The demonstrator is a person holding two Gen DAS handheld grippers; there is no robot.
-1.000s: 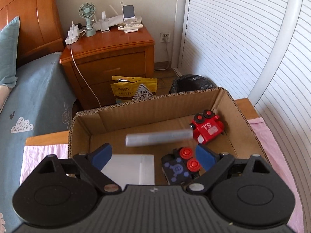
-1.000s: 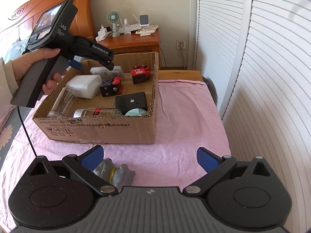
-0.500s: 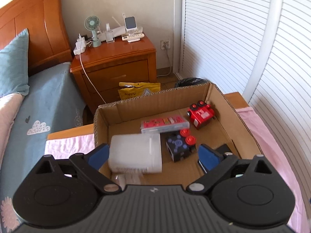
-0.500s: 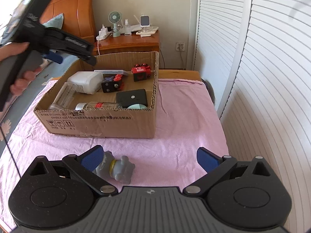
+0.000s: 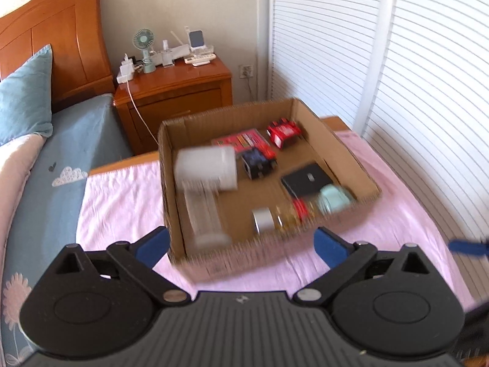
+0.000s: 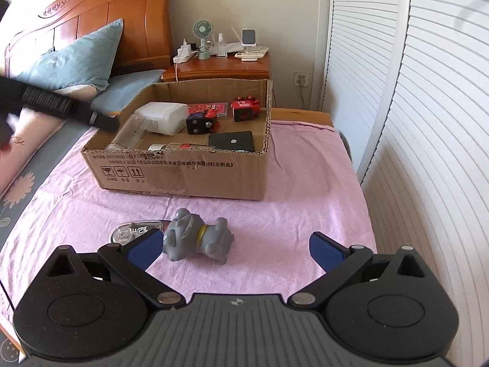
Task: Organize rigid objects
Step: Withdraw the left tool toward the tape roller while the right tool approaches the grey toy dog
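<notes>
Looking along our left gripper (image 5: 241,246), we see its fingers spread wide, having just been opening, with nothing between them; beyond lies the cardboard box (image 5: 351,159) near the far edge of the pink cloth (image 5: 122,195), a white container (image 5: 207,168) and a red toy (image 5: 282,131) among the things already inside.

From the right gripper (image 6: 235,249), fingers apart and empty, we face a grey toy figure (image 6: 195,237) and a clear tape dispenser (image 6: 134,229) lying loose at the cloth's near edge. Boxing these looks to be the step in hand; next we must close on the figure's body.
</notes>
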